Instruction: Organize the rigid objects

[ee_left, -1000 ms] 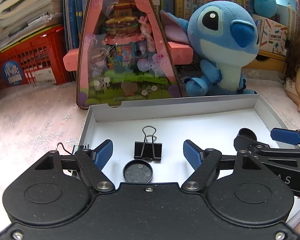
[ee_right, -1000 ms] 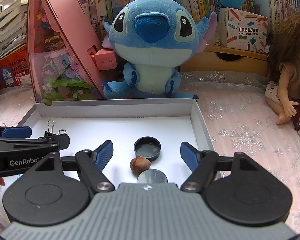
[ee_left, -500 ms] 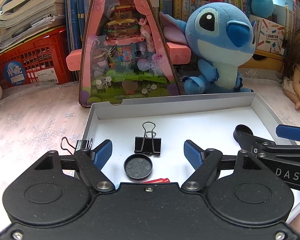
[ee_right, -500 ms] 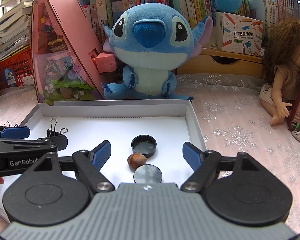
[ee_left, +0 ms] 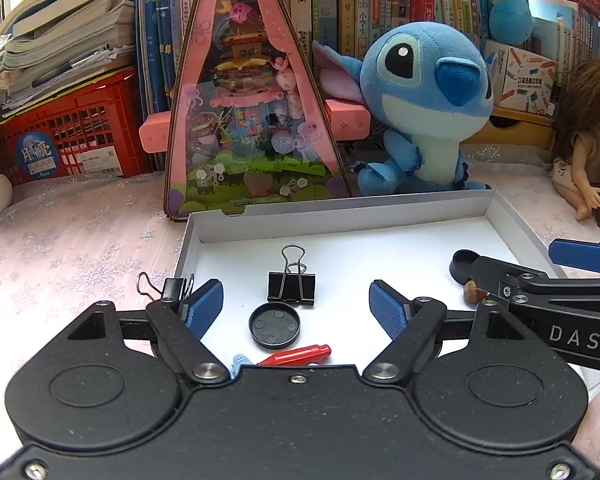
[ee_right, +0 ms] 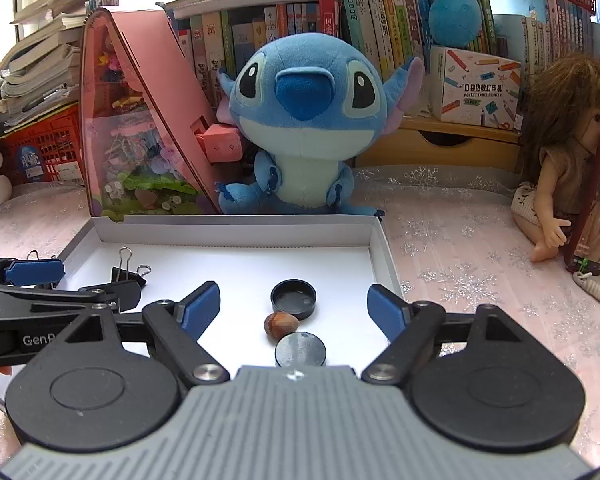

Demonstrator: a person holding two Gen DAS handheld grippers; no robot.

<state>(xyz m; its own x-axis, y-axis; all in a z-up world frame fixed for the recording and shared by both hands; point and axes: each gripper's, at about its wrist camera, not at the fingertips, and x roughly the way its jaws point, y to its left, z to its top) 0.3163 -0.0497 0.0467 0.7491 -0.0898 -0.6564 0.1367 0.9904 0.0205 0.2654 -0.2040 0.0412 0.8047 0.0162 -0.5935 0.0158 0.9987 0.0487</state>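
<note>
A shallow white box [ee_left: 340, 220] lies ahead of both grippers. In the left wrist view it holds a black binder clip [ee_left: 291, 286], a black cap [ee_left: 275, 327], a red plastic piece [ee_left: 300, 355] and a light blue bit [ee_left: 239, 360]. My left gripper [ee_left: 296, 304] hovers open above the clip and cap, gripping nothing. In the right wrist view a hollow black cap [ee_right: 293, 299], a hazelnut [ee_right: 281, 324] and a flat black disc [ee_right: 300, 350] lie near the box's right wall. My right gripper [ee_right: 293, 308] is open over them, empty.
A second binder clip [ee_left: 168, 286] sits at the box's left rim. Behind the box stand a pink triangular toy case [ee_left: 256, 120] and a blue plush [ee_left: 428, 112]. A doll [ee_right: 560, 168] and a phone [ee_right: 592, 200] are at the right, a red crate [ee_left: 72, 132] at the left.
Both grippers have drawn back and up a little. The red piece and blue bit have come into the left view, and the black disc shows more fully in the right view.
</note>
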